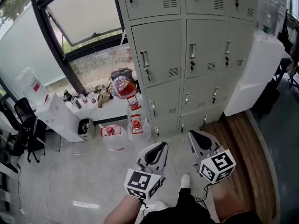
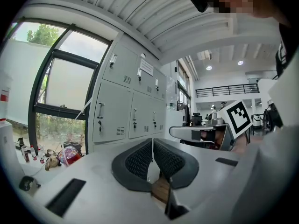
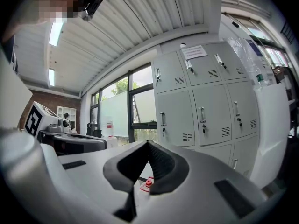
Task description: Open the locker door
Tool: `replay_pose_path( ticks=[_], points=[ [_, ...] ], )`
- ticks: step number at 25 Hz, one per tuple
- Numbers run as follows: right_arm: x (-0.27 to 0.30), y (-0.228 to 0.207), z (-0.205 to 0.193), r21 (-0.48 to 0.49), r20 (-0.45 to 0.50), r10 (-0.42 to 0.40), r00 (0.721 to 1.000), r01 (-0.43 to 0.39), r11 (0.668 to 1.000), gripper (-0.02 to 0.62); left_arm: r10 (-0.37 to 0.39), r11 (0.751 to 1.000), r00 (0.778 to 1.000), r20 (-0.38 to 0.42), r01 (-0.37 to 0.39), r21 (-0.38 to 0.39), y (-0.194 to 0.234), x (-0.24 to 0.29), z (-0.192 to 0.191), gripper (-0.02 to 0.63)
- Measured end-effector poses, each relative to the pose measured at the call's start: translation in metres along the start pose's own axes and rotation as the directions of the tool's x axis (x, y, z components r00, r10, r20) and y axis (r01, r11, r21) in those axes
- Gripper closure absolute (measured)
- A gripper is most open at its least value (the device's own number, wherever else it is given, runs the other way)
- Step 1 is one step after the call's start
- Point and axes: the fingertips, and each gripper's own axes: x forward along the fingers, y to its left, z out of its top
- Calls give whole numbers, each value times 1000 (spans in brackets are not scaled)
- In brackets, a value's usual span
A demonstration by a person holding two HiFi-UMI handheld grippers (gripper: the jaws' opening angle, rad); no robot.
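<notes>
I hold both tools low over the pale floor, pointing toward the lockers; the left hand-held gripper has its jaws pressed together with nothing between them; the right hand-held gripper is likewise closed and empty; ahead stands a grey bank of lockers, every door I can see closed; the middle-row locker door, with an upright handle near its left edge, is well apart from both grippers; clear jugs with red tops stand on the floor just beside the bank's left end.
</notes>
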Motion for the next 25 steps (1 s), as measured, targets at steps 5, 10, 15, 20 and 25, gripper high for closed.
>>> replay_pose_path(
  ticks=[5,10,15,20,25],
  points=[
    [20,-32,2,4,-6,14,1000,-14,1000,541,10,1000,1000,-2,-10,-2,6,35,4,583],
    [39,-65,5,6,-13,25,1000,-25,1000,541,20,1000,1000,-10,-20,-3,12,69,4,583],
    [55,-96,5,12,-19,27,999,-27,1000,541,20,1000,1000,-21,-21,-10,16,102,2,583],
    [73,-125,3,-1,-33,38,999,-38,999,541,13,1000,999,-29,-13,-12,20,136,0,583],
    [92,-153,1,1,-35,42,998,-42,999,541,7,1000,999,-43,-8,-16,26,172,-3,583]
  ],
)
